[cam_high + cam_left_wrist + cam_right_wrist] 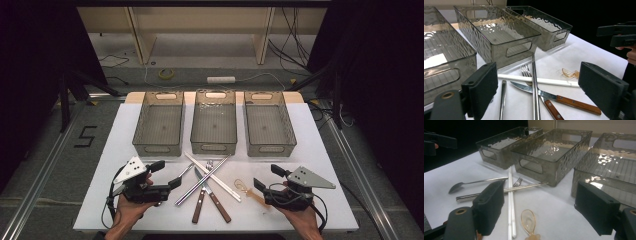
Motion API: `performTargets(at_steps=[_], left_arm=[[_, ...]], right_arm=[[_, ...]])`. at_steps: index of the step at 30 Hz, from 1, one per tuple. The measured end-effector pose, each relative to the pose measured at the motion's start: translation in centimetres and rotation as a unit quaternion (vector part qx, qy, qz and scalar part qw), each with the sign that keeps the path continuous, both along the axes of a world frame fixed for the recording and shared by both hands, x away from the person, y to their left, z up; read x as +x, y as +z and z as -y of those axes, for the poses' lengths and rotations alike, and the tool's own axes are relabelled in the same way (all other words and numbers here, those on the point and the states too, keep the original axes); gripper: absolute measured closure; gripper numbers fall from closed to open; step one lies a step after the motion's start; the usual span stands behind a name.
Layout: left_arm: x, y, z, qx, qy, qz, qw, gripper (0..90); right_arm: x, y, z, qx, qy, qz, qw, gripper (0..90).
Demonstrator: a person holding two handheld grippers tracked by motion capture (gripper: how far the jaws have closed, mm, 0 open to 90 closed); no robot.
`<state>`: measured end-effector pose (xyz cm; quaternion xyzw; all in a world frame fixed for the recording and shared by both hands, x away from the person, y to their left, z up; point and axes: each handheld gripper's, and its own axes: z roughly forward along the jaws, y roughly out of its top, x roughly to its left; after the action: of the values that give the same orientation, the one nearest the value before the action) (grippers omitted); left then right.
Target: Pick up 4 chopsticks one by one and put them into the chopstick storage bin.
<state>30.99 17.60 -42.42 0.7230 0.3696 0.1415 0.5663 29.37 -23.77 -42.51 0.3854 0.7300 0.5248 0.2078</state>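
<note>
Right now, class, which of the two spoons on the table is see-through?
The amber plastic spoon beside the right tongs is see-through; the metal spoon near the left tongs is solid and shiny.

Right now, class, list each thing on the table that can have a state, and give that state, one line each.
left bin: empty, upright
middle bin: empty, upright
right bin: empty, upright
cutlery pile: loose on the table, pieces crossing
amber spoon: lying flat, apart from the pile
left gripper: jaws open, holding nothing
right gripper: jaws open, holding nothing
</note>
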Motion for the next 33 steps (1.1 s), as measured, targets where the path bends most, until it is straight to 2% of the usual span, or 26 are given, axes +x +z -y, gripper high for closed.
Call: performTargets(at_steps=[4, 8, 13, 14, 15, 16, 18, 19, 22, 23, 24, 27, 31, 33], left_arm=[[0.0, 0.1, 0.1, 0.009, 0.003, -0.001, 1.0000, 15.4], [0.3, 0.1, 0.3, 0.016, 0.000, -0.021, 0.9997, 15.8], [0.9, 0.4, 0.6, 0.036, 0.001, -0.047, 0.9983, 17.5], [1.1, 0.6, 0.7, 0.047, 0.004, -0.053, 0.9975, 19.4], [1.1, 0.6, 0.7, 0.047, 0.004, -0.053, 0.9975, 20.2], [1.5, 0.7, 0.8, 0.064, 0.002, -0.067, 0.9957, 21.2], [2.0, 0.8, 1.1, 0.078, -0.004, -0.091, 0.9928, 23.7], [2.0, 0.8, 1.1, 0.078, -0.004, -0.091, 0.9928, 24.6], [3.0, 0.6, 1.9, 0.105, -0.013, -0.120, 0.9871, 28.7], [3.6, 0.2, 2.4, 0.122, -0.022, -0.136, 0.9829, 29.9], [3.6, 0.2, 2.4, 0.122, -0.022, -0.136, 0.9829, 31.1], [4.7, -0.6, 3.2, 0.147, -0.033, -0.169, 0.9740, 36.5], [5.4, -1.4, 4.1, 0.169, -0.040, -0.190, 0.9663, 41.0], [5.6, -1.6, 4.6, 0.187, -0.045, -0.193, 0.9622, 45.9]], right_arm=[[0.0, 0.0, 0.0, -0.001, -0.001, 0.000, 1.0000, 24.2], [0.0, 0.0, -0.1, -0.005, 0.000, -0.002, 1.0000, 24.3], [0.1, 0.0, -0.2, -0.010, 0.001, -0.005, 0.9999, 24.8], [0.2, 0.0, -0.1, -0.010, 0.002, -0.007, 0.9999, 25.2], [0.2, 0.0, -0.1, -0.010, 0.002, -0.007, 0.9999, 25.2], [0.2, 0.0, -0.1, -0.009, 0.003, -0.009, 0.9999, 25.4], [0.2, 0.0, -0.1, -0.008, 0.005, -0.012, 0.9999, 25.6], [0.3, -0.1, -0.2, -0.008, 0.006, -0.013, 0.9999, 25.7], [0.3, -0.1, -0.3, -0.011, 0.011, -0.017, 0.9997, 26.1], [0.3, -0.1, -0.3, -0.010, 0.012, -0.017, 0.9997, 26.3], [0.3, -0.1, -0.3, -0.011, 0.013, -0.017, 0.9997, 26.4], [0.4, -0.2, -0.4, -0.012, 0.016, -0.020, 0.9996, 26.6], [0.4, -0.2, -0.4, -0.012, 0.019, -0.020, 0.9995, 26.8], [0.4, -0.2, -0.4, -0.012, 0.021, -0.021, 0.9995, 27.0]])
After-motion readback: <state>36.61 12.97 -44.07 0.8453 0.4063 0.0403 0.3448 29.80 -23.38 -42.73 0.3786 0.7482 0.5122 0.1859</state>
